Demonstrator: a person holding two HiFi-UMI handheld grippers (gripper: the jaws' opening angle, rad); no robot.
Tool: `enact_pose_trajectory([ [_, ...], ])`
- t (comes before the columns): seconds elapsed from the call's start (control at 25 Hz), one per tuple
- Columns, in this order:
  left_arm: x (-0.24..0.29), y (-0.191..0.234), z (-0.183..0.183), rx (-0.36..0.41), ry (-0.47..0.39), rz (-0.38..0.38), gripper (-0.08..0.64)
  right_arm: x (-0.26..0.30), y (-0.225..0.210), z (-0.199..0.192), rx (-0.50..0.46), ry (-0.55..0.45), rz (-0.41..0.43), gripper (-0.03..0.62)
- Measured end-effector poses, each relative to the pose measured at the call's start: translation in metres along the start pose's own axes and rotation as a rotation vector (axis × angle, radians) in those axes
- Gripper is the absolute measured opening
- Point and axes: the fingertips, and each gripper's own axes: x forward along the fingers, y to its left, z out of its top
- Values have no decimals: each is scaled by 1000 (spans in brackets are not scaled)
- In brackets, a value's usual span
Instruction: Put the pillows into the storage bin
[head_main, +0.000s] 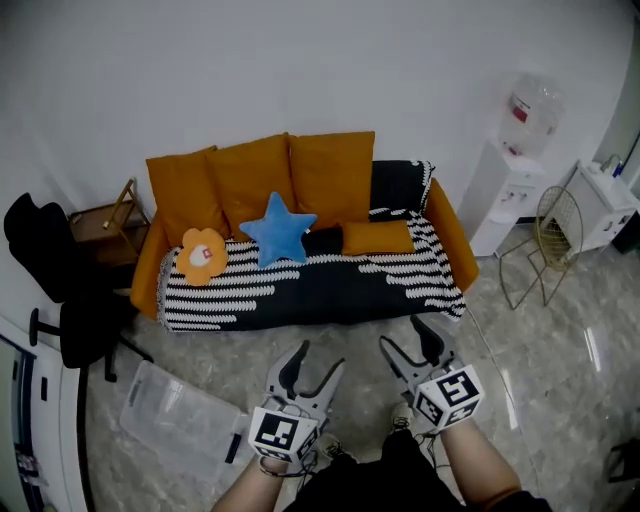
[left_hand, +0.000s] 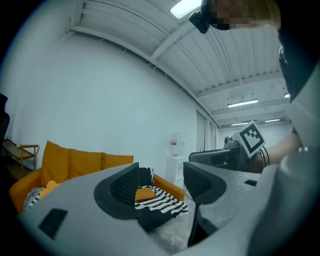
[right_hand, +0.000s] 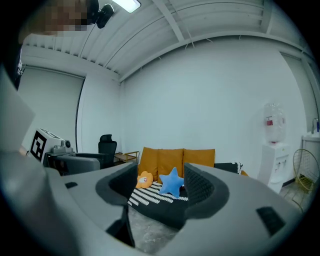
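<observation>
Your left tool and right tool both stand wide and empty, short of the orange sofa. On it lie a blue star-shaped pillow and an orange flower-shaped pillow. They look soft and light, so pinch an arm or edge deeply. The clear plastic storage bin on the floor at your left is hard to trace.

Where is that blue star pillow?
In the head view the star pillow sits on the sofa, atop the striped blanket, with the flower pillow to its left and a flat orange pillow to its right.
</observation>
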Motion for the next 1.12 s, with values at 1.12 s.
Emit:
enact_pose_trajectory([
  [1.12,122,12,-13,-10,75,109,267,64,-126,-6,102,-15,82,298],
])
